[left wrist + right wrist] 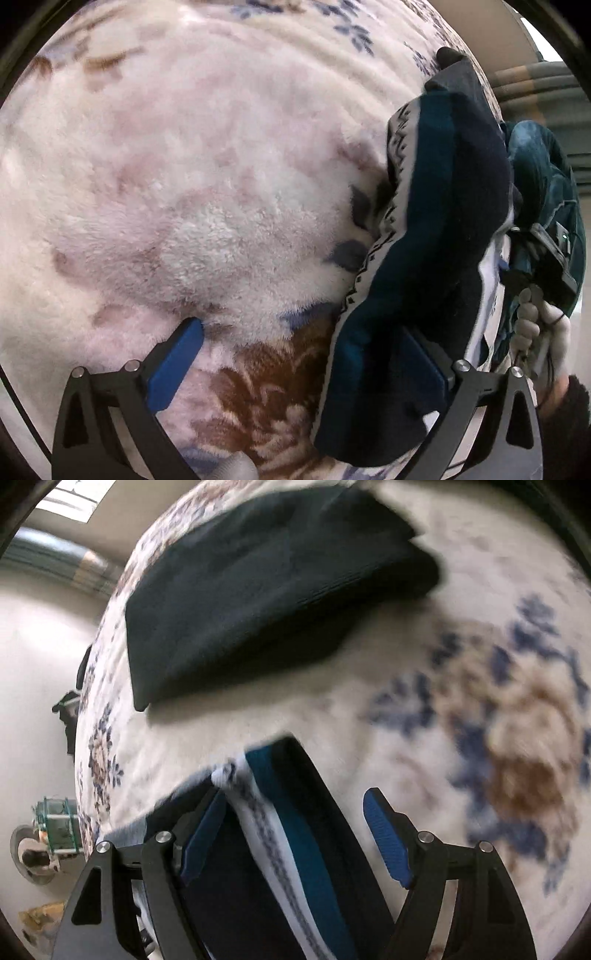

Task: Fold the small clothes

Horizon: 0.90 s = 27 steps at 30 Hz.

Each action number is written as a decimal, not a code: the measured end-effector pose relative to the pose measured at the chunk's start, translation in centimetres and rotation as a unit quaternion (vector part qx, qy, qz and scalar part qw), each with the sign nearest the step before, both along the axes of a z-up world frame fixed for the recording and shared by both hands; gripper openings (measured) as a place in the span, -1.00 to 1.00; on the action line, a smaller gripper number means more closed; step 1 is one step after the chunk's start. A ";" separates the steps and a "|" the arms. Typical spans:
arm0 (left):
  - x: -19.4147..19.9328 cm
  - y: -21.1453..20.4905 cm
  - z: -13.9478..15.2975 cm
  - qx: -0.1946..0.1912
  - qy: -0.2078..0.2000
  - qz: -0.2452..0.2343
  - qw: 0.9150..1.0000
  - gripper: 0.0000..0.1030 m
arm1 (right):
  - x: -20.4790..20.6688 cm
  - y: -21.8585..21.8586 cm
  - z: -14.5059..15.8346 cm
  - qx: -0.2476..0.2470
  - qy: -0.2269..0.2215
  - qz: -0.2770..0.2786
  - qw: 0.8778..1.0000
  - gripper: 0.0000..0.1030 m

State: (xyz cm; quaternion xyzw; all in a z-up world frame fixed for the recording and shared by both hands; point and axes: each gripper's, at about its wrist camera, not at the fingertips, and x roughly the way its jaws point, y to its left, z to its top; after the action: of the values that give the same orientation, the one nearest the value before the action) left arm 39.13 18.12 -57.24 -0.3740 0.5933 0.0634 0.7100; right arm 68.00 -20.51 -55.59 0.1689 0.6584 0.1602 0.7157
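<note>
A small knit garment (424, 258) in navy and teal with a white patterned band hangs on the right of the left wrist view, draped over my right finger pad. My left gripper (303, 358) is open, its left fingertip (181, 354) resting on the fleecy blanket (184, 184). In the right wrist view the same garment (295, 842) lies between the jaws of my right gripper (295, 834), which is open. A folded dark navy cloth (258, 590) lies farther off on the blanket (461, 720).
The floral fleece blanket covers a bed. Its edge runs along the left of the right wrist view, with pale floor (33, 664), a glass jar (55, 823) and a dark object (74, 709) beyond. A gloved hand (535, 328) holds the other gripper's handle.
</note>
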 end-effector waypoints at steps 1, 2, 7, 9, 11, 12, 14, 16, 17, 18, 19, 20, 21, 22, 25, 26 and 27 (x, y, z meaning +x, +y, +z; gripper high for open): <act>0.1 -0.1 1.2 0.019 -0.009 -0.002 1.000 1.00 | 0.7 0.7 -0.4 0.005 0.005 -0.001 1.000 -0.11; 0.1 0.1 2.1 0.036 -0.013 -0.007 0.999 1.00 | 1.0 1.0 -0.7 0.005 0.011 0.002 1.000 -0.87; 1.9 -0.1 7.1 0.096 -0.058 -0.016 0.994 1.00 | 0.5 1.7 2.7 -0.017 -0.042 0.015 0.999 -0.87; 2.5 0.2 7.9 0.107 -0.072 -0.020 0.991 1.00 | 0.3 1.0 4.5 -0.010 -0.064 0.000 0.998 -0.88; 4.8 0.0 8.0 0.118 -0.082 -0.035 0.989 1.00 | 0.7 0.9 5.7 -0.009 -0.082 -0.014 0.996 -0.88; 5.8 -0.4 7.7 0.128 -0.080 -0.046 0.987 1.00 | 0.9 0.9 6.1 -0.010 -0.091 -0.020 0.996 -0.88; 8.3 -1.1 6.5 0.169 -0.064 -0.067 0.981 1.00 | 1.5 1.5 6.6 -0.022 -0.107 -0.019 0.994 -0.88; 10.1 -1.1 5.1 0.182 -0.044 -0.075 0.979 1.00 | 2.0 2.6 5.8 -0.050 -0.103 -0.008 0.993 -0.88; 11.0 -0.7 4.3 0.180 -0.035 -0.071 0.980 1.00 | 2.3 3.1 4.8 -0.066 -0.089 0.001 0.994 -0.88; 11.8 -0.1 3.3 0.184 -0.016 -0.065 0.981 1.00 | 2.6 3.3 3.9 -0.071 -0.072 0.009 0.995 -0.87; 12.4 0.6 2.6 0.178 -0.002 -0.058 0.982 1.00 | 2.9 3.6 2.8 -0.078 -0.044 0.021 0.996 -0.86; 12.4 1.1 2.3 0.172 0.004 -0.050 0.984 1.00 | 3.1 3.4 2.1 -0.078 -0.021 0.026 0.996 -0.70; 12.7 1.9 1.9 0.168 0.014 -0.040 0.985 1.00 | 3.1 2.9 1.8 -0.075 -0.008 0.024 0.997 -0.62; 12.9 2.7 1.7 0.160 0.019 -0.032 0.986 1.00 | 2.9 2.1 2.0 -0.068 -0.004 0.019 0.997 -0.39; 11.9 4.6 2.9 0.141 0.007 -0.008 0.990 1.00 | 1.4 -1.1 2.8 -0.039 0.011 0.008 0.999 0.03; 11.3 4.7 3.4 0.141 0.003 -0.008 0.990 1.00 | 0.4 -2.4 3.1 -0.033 0.020 0.006 0.999 0.11; 10.4 4.6 3.9 0.141 -0.003 -0.009 0.990 1.00 | -0.6 -3.1 3.0 -0.032 0.027 0.006 0.999 0.14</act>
State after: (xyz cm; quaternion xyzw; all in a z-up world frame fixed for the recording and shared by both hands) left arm 49.57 22.76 -53.33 -0.2650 0.5796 0.1385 0.7581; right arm 67.36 -23.65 -52.61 0.1461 0.6831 0.1383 0.7021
